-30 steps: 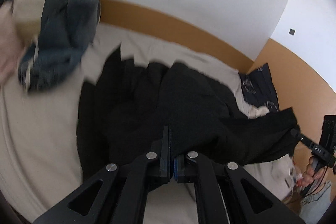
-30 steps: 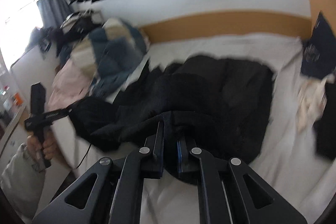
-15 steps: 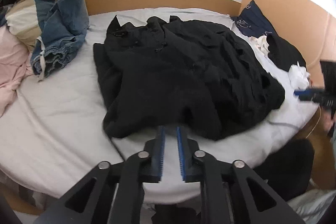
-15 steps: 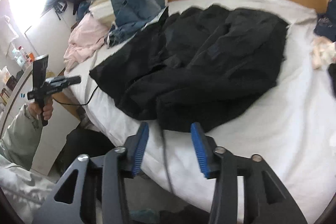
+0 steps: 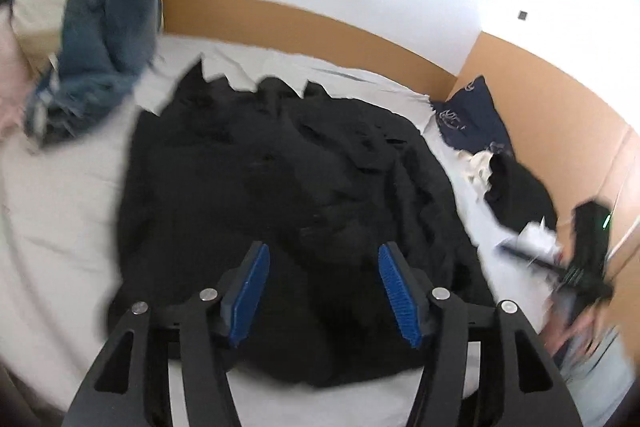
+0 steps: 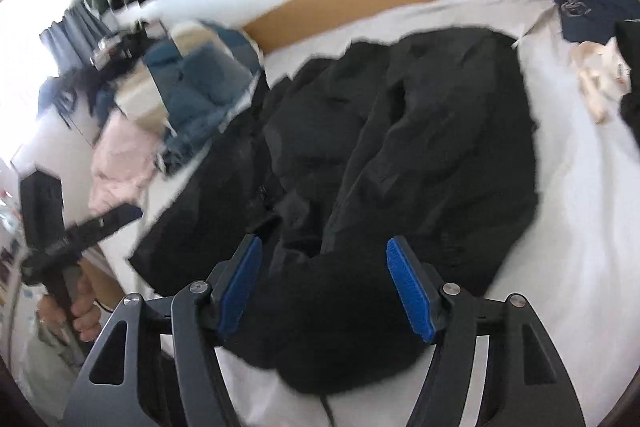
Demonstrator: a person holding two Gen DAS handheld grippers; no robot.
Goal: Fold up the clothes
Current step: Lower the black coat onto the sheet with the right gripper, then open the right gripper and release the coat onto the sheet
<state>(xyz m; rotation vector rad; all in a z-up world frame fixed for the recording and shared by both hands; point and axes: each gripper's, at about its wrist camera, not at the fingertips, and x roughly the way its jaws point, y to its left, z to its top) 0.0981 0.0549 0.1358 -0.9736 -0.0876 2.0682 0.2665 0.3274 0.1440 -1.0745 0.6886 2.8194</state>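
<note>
Left wrist view: a black garment lies crumpled in a heap across the middle of a white-sheeted bed, its lower hem reaching the bed's near edge. It looks soft, limp and fairly bulky, likely to sag and slide when lifted, so a hem corner or a shoulder seam seems the best place to grip. The left gripper hovers just above the near hem, jaws spread wide and empty. In the right wrist view, the right gripper hangs likewise, spread and holding nothing, over the garment's near end.
</note>
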